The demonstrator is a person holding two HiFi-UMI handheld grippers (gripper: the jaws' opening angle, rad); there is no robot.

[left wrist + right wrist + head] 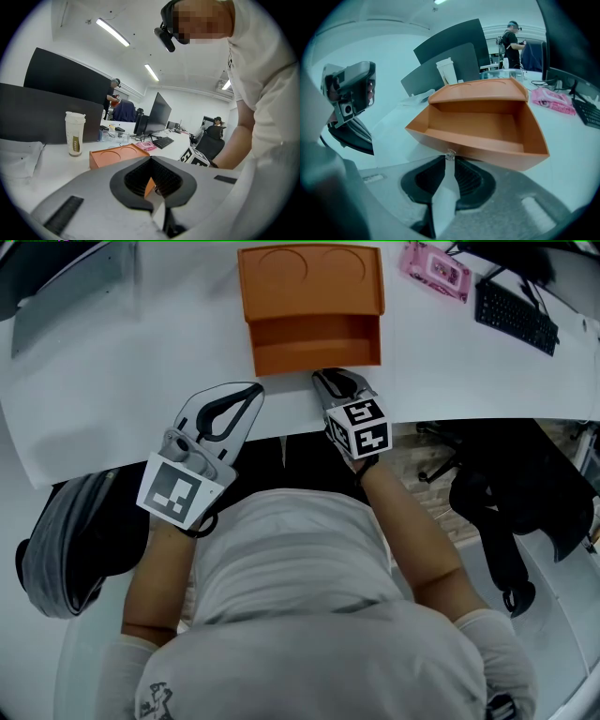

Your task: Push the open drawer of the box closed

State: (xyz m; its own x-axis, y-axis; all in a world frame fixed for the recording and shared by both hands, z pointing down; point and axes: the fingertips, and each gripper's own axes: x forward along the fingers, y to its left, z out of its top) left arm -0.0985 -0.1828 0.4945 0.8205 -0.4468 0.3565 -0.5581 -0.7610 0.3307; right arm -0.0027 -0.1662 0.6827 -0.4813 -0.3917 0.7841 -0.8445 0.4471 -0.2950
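Observation:
An orange box (309, 277) stands at the back of the white table (112, 381). Its drawer (316, 343) is pulled out toward me and is empty inside (487, 126). My right gripper (330, 379) is at the middle of the drawer's front wall. In the right gripper view its tips (449, 157) come together on a small clear knob (450, 153) on that wall. My left gripper (253, 390) lies on the table left of the drawer, apart from it. Its jaws (151, 158) are shut with nothing between them.
A pink packet (436, 268) and a black keyboard (516, 315) lie at the back right. A paper cup (447, 71) stands behind the box, in front of dark screens. The table's front edge runs just under both grippers. An office chair (487, 502) stands to my right.

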